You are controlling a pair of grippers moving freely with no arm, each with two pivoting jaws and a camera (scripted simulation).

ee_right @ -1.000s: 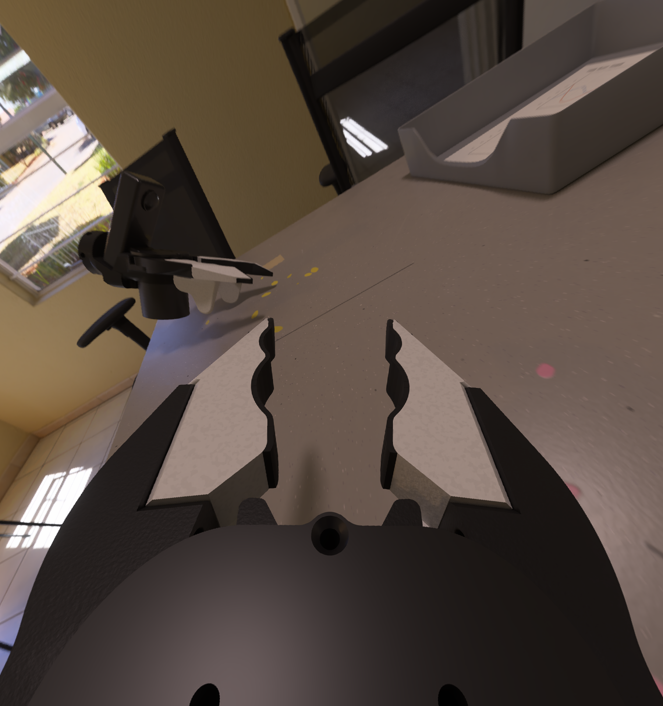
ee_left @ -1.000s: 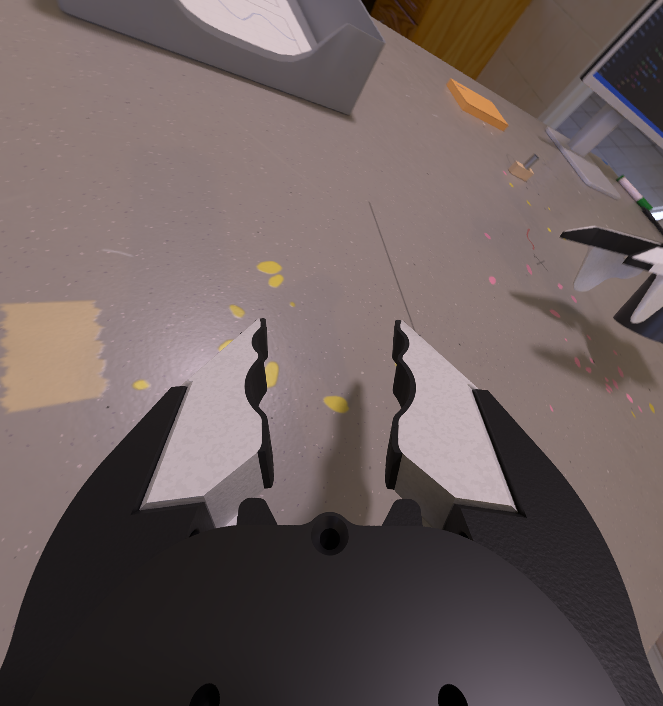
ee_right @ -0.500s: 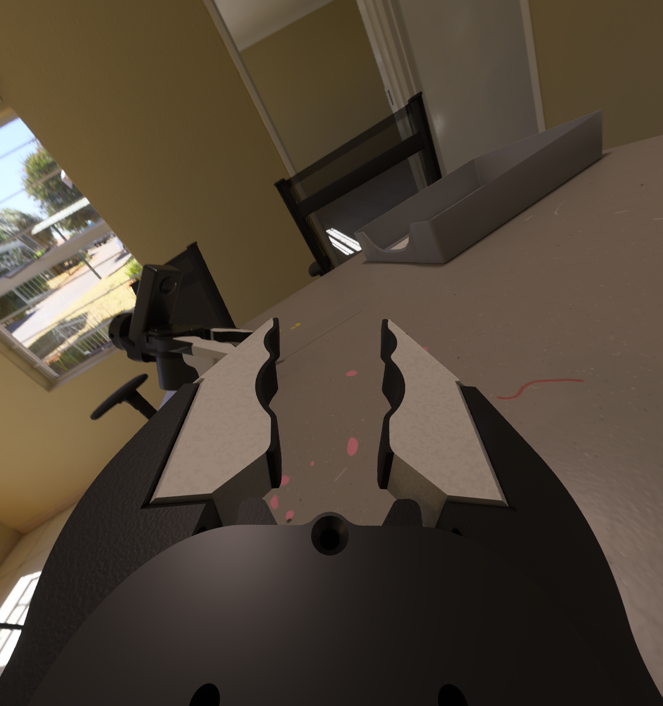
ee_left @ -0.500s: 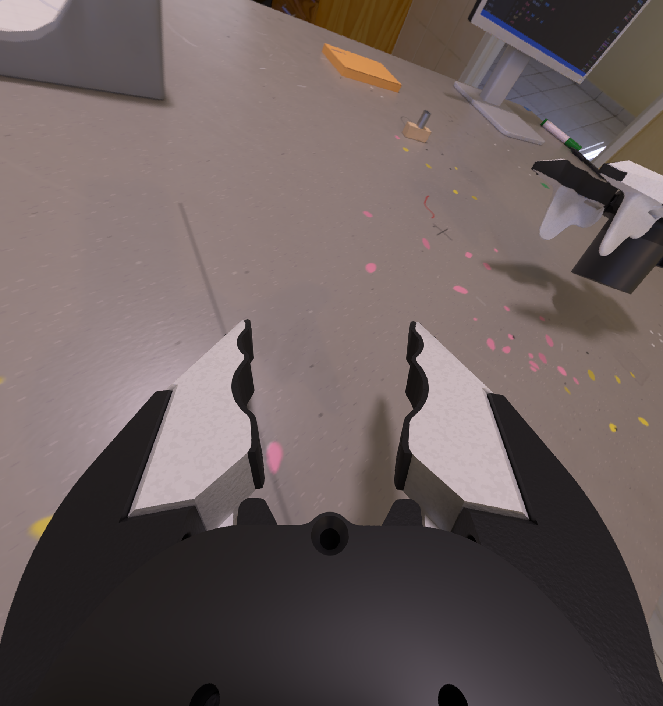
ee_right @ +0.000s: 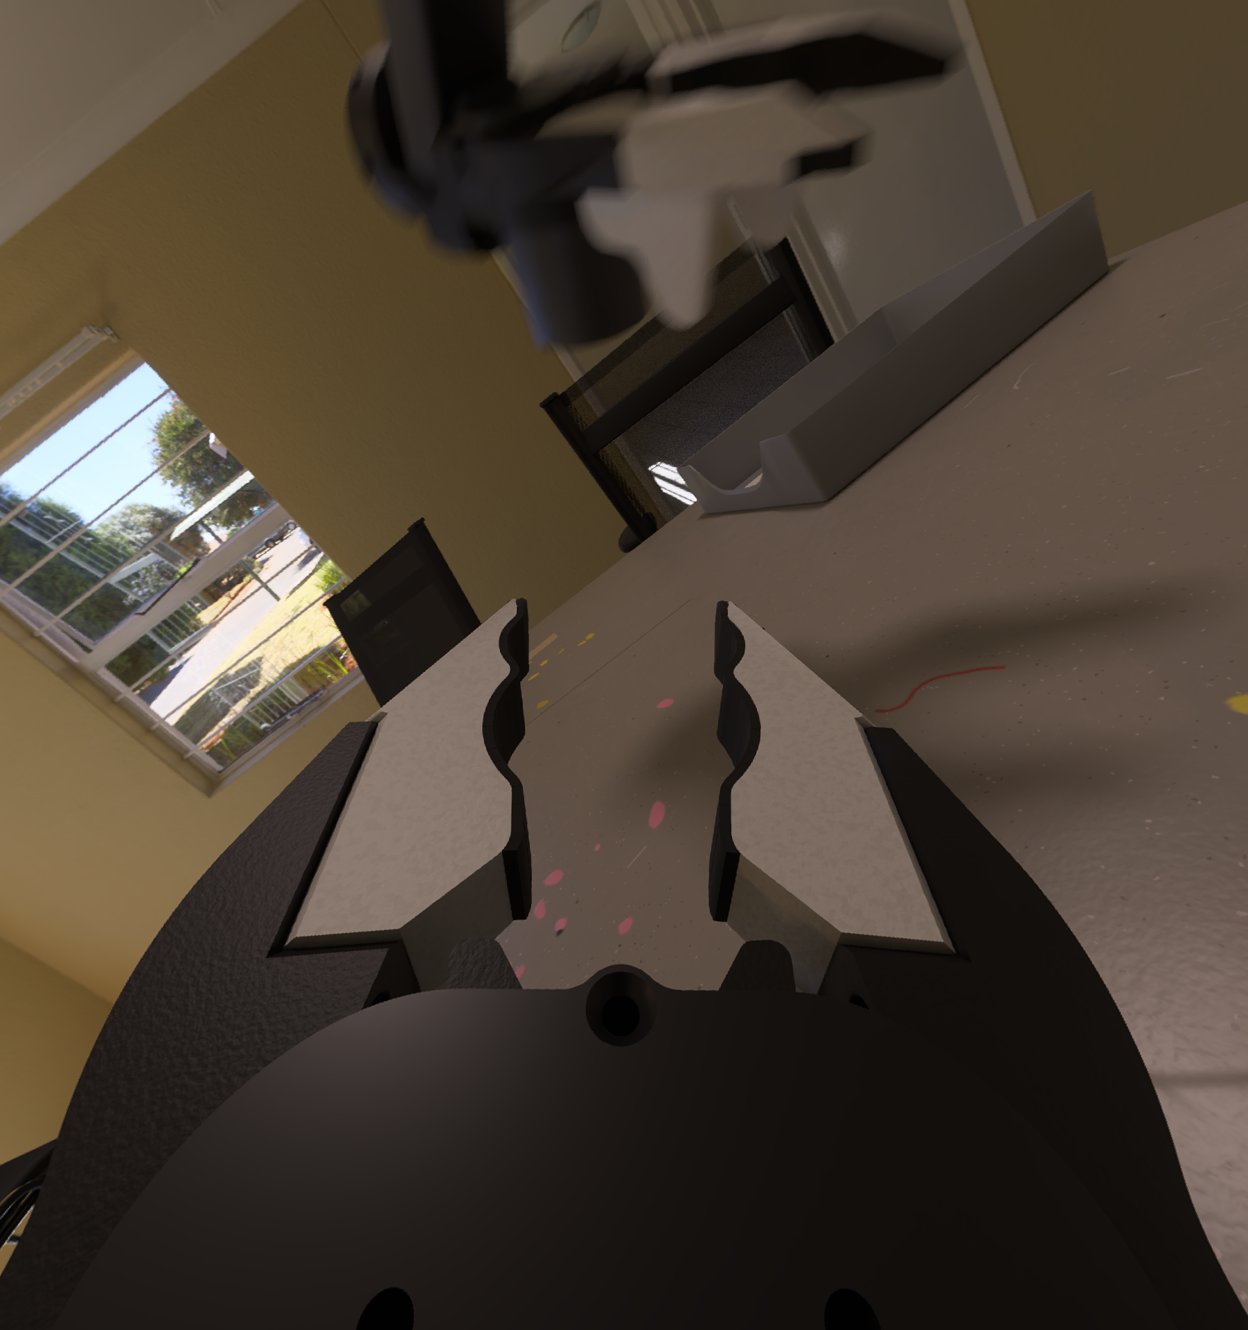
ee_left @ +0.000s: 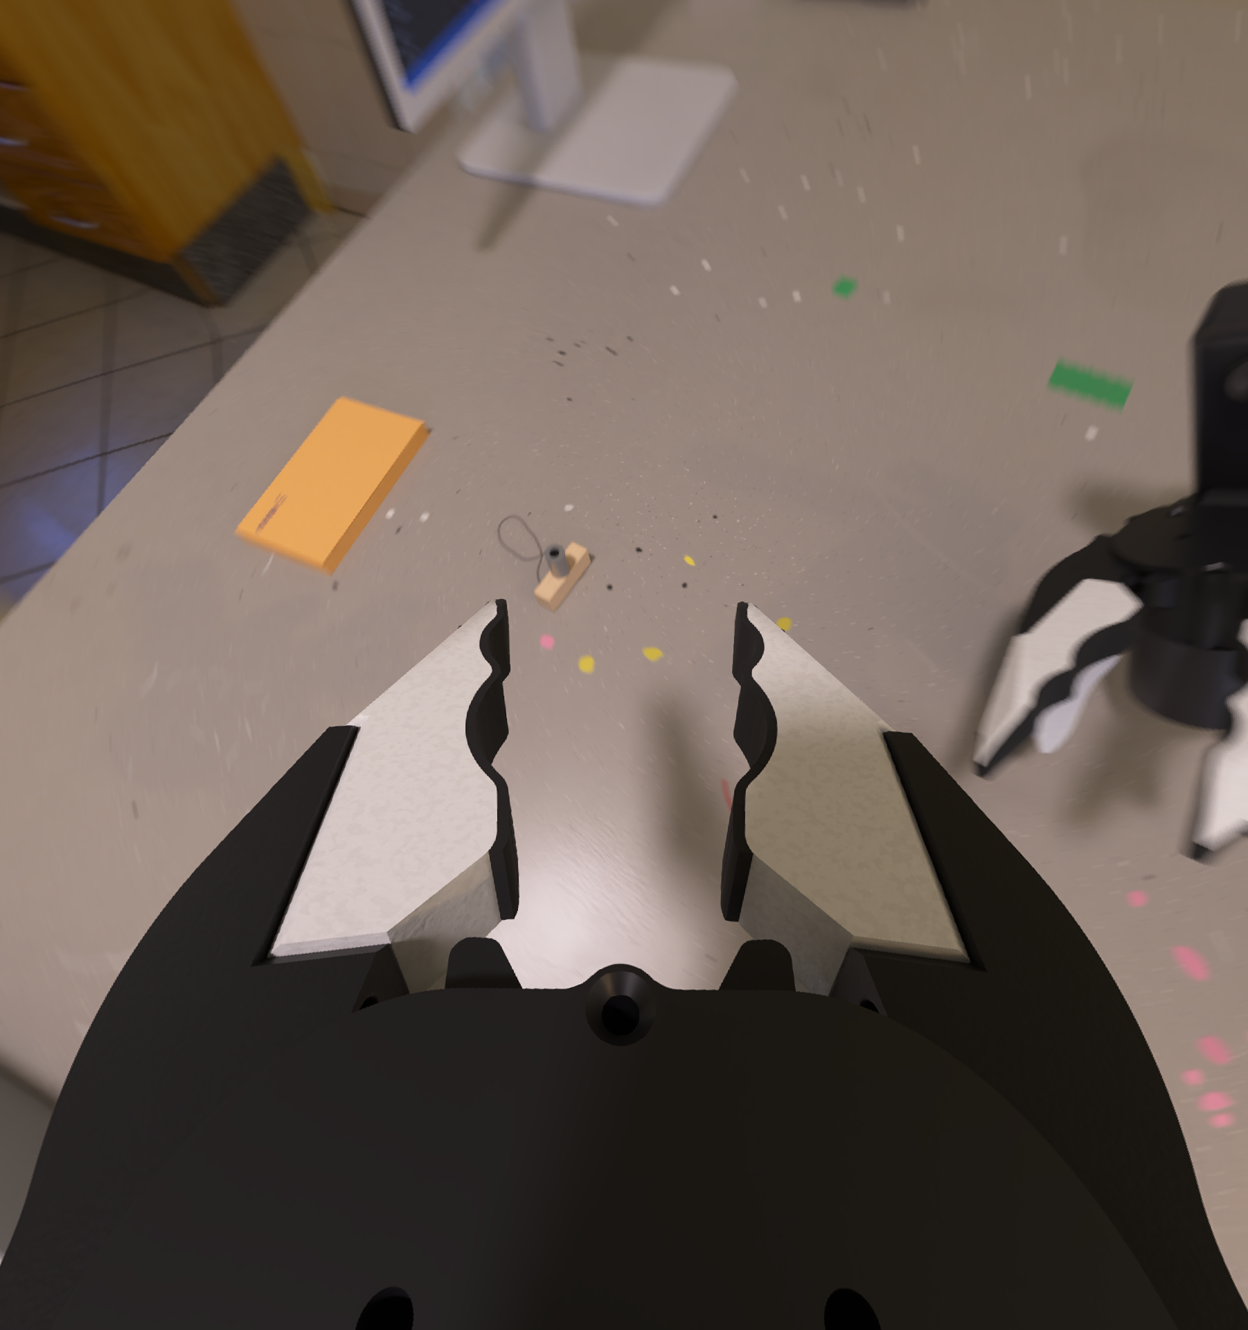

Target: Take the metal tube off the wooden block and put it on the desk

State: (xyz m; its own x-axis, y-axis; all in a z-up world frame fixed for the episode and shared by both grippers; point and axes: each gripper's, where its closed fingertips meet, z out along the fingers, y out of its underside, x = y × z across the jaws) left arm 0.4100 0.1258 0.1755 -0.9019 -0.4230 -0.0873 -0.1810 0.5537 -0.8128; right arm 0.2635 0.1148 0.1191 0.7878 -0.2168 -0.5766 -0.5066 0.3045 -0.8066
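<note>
A short grey metal tube (ee_left: 554, 558) stands upright on a small light wooden block (ee_left: 562, 577) on the grey desk (ee_left: 751, 446), seen in the left wrist view just beyond my left fingertips. My left gripper (ee_left: 620, 613) is open and empty, high above the desk and short of the block. My right gripper (ee_right: 620, 612) is open and empty, low over the desk; it also shows at the right of the left wrist view (ee_left: 1089, 806). The tube and block are not in the right wrist view. My left gripper shows blurred at the top of the right wrist view (ee_right: 679, 180).
An orange pad (ee_left: 333, 483) lies left of the block near the desk edge. A monitor on a white stand (ee_left: 607, 133) is at the far side. A grey paper tray (ee_right: 916, 403) sits at the desk's far end. Dark chairs (ee_right: 405, 619) stand past the edge.
My left gripper has swung and moved toward the block, which is now closer and near its fingertips. My right gripper has turned a little; the left gripper now passes above it.
</note>
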